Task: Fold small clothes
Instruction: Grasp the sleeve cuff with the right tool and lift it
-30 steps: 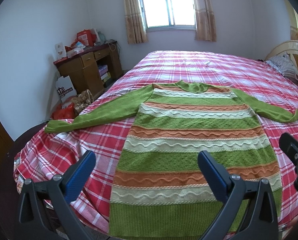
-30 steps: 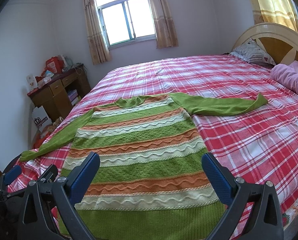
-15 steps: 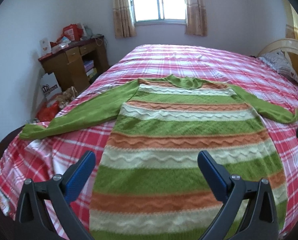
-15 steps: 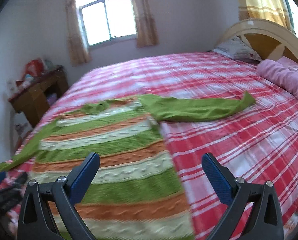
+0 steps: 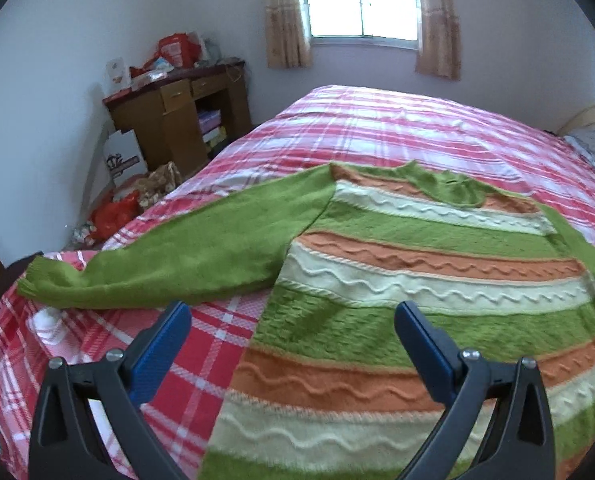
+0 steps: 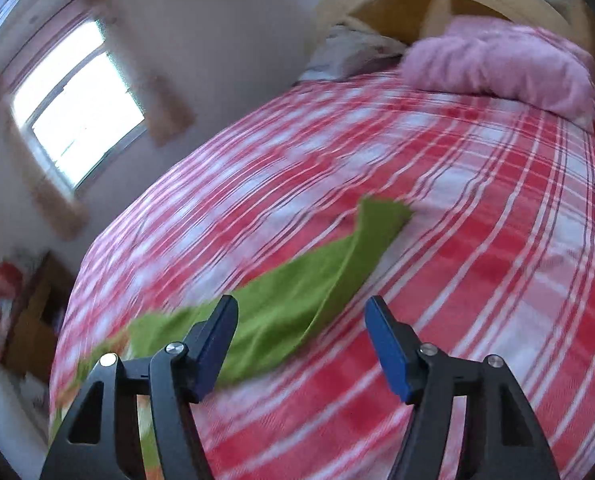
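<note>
A green, orange and cream striped sweater (image 5: 417, 280) lies flat on the red plaid bed (image 5: 397, 128). Its left sleeve (image 5: 169, 264) stretches toward the bed's left edge. My left gripper (image 5: 291, 320) hovers open above the sweater's left side, just below the armpit, with nothing between its fingers. In the blurred, tilted right wrist view the green right sleeve (image 6: 309, 280) runs up to its cuff (image 6: 381, 212). My right gripper (image 6: 301, 320) hangs over that sleeve; its jaws are closing, wide apart, and I cannot tell whether the sleeve lies between them or below.
A wooden desk (image 5: 181, 108) with clutter stands left of the bed, bags and boxes (image 5: 125, 184) on the floor beside it. A pink pillow (image 6: 497, 68) and a headboard (image 6: 449, 4) lie at the bed's head. A window (image 5: 361, 0) sits on the far wall.
The left gripper moved left and closer to the sweater's left sleeve and armpit. The right gripper swung right to the right sleeve, rolled sideways, and its jaws narrowed.
</note>
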`<move>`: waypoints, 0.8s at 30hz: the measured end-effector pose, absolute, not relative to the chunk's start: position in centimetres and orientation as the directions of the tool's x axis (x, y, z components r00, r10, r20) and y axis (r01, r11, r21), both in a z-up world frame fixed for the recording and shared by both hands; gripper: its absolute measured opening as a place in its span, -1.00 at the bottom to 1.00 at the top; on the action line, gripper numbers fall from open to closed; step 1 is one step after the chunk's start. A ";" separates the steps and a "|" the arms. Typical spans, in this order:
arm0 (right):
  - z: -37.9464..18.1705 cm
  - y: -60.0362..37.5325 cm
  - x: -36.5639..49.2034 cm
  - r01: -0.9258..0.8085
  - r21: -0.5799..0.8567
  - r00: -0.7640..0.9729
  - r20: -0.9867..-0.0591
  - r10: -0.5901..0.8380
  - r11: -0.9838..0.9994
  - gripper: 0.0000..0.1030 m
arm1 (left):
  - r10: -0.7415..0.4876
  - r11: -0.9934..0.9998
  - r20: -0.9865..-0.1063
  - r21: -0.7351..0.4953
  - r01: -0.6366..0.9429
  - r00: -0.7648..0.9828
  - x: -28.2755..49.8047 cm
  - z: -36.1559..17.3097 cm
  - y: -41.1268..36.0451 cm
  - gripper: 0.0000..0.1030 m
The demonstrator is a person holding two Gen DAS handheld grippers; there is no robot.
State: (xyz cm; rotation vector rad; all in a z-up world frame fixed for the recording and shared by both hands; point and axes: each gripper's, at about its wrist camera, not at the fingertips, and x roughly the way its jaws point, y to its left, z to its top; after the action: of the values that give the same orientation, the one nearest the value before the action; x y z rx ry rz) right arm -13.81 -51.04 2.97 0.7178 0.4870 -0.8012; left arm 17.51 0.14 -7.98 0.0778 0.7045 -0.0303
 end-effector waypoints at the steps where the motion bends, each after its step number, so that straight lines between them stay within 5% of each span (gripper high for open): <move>1: 2.9 -52.4 -13.6 0.795 0.390 0.595 -0.646 -0.478 0.464 0.30 | 0.006 0.998 -0.650 0.057 0.041 0.759 17.7 -8.4 0.3 1.00; 14: -3.9 -60.6 -7.5 0.875 0.261 0.434 -0.797 -0.420 0.407 0.30 | -0.019 1.000 -0.735 -0.009 0.018 0.678 19.0 -12.1 0.8 1.00; 15: -3.8 -60.5 -7.5 0.872 0.239 0.430 -0.792 -0.434 0.428 0.20 | -0.023 1.000 -0.734 -0.013 0.019 0.679 18.9 -12.1 0.9 1.00; 16: -3.8 -60.4 -7.6 0.875 0.223 0.419 -0.794 -0.440 0.430 -0.19 | -0.020 1.000 -0.732 -0.010 0.019 0.681 18.8 -12.0 0.8 1.00; 19: -4.4 -61.1 -9.8 0.877 0.290 0.449 -0.780 -0.437 0.384 -0.70 | -0.011 1.000 -0.727 0.001 0.017 0.687 18.6 -12.0 0.4 1.00; 24: -5.4 -62.4 -13.3 0.797 0.506 0.599 -0.728 -0.332 0.330 -0.85 | -0.019 1.000 -0.722 -0.008 0.020 0.691 18.7 -12.1 0.4 1.00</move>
State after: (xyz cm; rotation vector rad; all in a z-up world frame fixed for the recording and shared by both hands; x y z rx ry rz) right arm -13.26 -62.40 -5.37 0.9731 0.5603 -0.7912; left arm 18.67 0.40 -12.11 0.0007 0.8075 -0.0219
